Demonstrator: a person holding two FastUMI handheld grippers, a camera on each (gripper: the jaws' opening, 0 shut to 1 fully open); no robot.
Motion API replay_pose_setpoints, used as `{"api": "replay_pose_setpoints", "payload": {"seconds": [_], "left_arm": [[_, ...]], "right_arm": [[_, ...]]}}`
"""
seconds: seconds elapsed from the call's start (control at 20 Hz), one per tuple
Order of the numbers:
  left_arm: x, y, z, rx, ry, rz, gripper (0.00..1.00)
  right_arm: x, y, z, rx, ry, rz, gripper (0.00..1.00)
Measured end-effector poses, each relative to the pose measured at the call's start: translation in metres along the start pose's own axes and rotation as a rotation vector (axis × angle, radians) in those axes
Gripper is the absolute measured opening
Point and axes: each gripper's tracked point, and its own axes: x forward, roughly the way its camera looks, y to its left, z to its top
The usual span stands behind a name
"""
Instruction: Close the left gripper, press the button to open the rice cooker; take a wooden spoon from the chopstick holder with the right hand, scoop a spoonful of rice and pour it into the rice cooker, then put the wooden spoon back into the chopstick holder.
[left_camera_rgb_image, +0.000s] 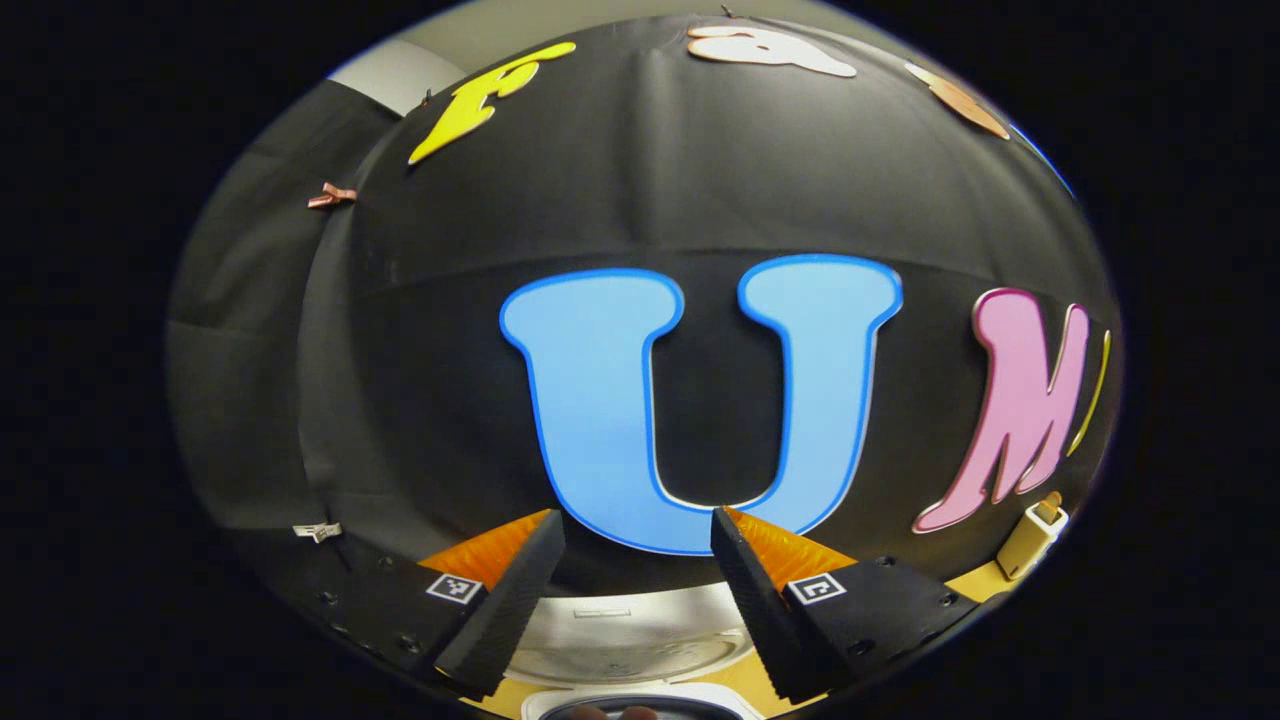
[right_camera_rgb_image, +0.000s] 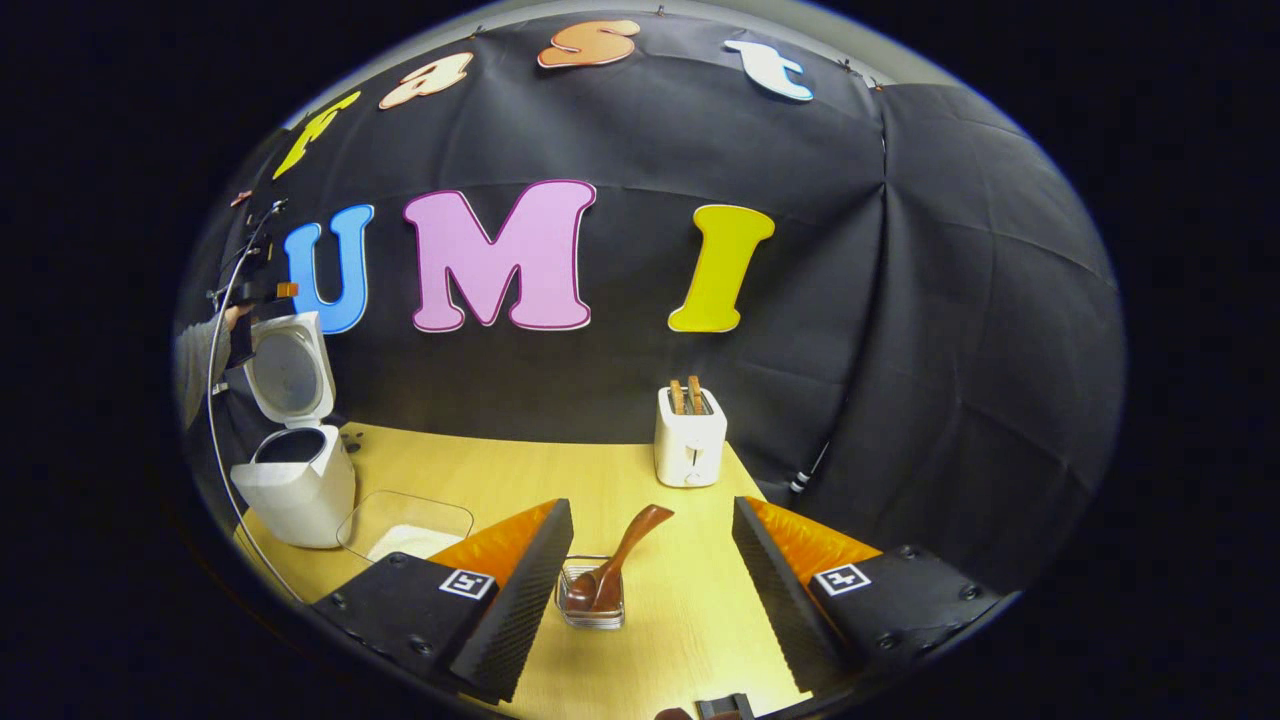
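The white rice cooker (right_camera_rgb_image: 295, 485) stands at the table's left with its lid (right_camera_rgb_image: 288, 372) raised. In the left gripper view the lid's silvery inner face (left_camera_rgb_image: 620, 640) lies just below and between my fingers. My left gripper (left_camera_rgb_image: 635, 515) is open and faces the wall, holding nothing. It also appears far off in the right gripper view (right_camera_rgb_image: 262, 292), above the lid, held by a hand. A brown wooden spoon (right_camera_rgb_image: 620, 560) leans in a clear chopstick holder (right_camera_rgb_image: 592, 608), between my fingers and a little ahead of them. My right gripper (right_camera_rgb_image: 652, 505) is open and empty.
A clear container with white rice (right_camera_rgb_image: 405, 525) sits right of the cooker. A white toaster (right_camera_rgb_image: 690, 435) with two slices stands at the back of the wooden table (right_camera_rgb_image: 520, 470); it also shows at the right edge (left_camera_rgb_image: 1035, 540).
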Motion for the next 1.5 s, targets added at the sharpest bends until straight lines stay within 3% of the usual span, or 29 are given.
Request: {"api": "replay_pose_setpoints", "payload": {"seconds": [0.3,0.4,0.8,1.15,1.5], "left_arm": [[0.017,0.004,-0.034,-0.028,0.096,0.017,0.93],[0.012,0.003,-0.038,-0.029,0.120,0.012,0.97],[-0.073,-0.020,-0.067,-0.051,0.233,-0.053,0.98],[-0.143,-0.037,-0.134,-0.107,0.468,-0.069,0.96],[-0.183,-0.042,-0.193,-0.109,0.587,-0.072,0.96]], "right_arm": [[-0.008,-0.007,0.002,-0.014,0.009,-0.026,0.98],[-0.004,-0.008,0.003,-0.008,0.012,-0.028,0.98],[0.015,0.009,0.007,-0.015,0.013,0.030,0.98],[0.039,0.022,0.013,-0.010,0.007,0.083,0.98],[0.040,0.024,0.005,-0.031,0.029,0.098,0.98]]}}
